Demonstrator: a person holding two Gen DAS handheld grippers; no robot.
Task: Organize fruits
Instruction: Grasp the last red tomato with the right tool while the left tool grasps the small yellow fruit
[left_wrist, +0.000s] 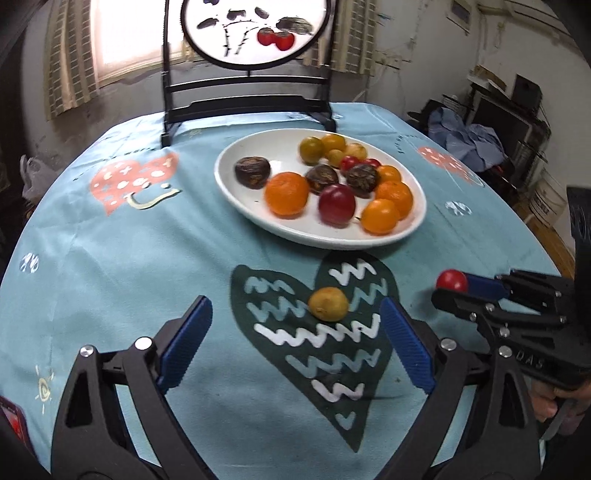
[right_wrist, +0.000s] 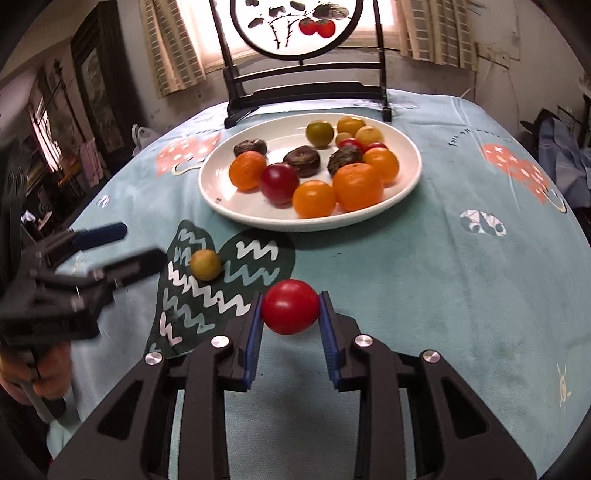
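While my right fingers (right_wrist: 290, 314) pinch a red fruit (right_wrist: 290, 305) clear of the table (right_wrist: 461, 295), my left fingers (left_wrist: 295, 343) are spread wide over a small yellow fruit (left_wrist: 328, 303), which lies on the dark heart of the cloth, near the plate (left_wrist: 236, 184). That fruit sits between the pads but nearer the right one, and neither pad touches it. The plate, farther off at the table's middle, already carries oranges, dark fruits and small ones crowded toward its right side. My worry is the round red fruit: it is gripped only at its sides near the tips, so a tilt or jolt could let it slip and roll off. Dropped onto the crowded side, it may knock others over the shallow rim. On the left, closing off-centre could nudge the yellow fruit away.
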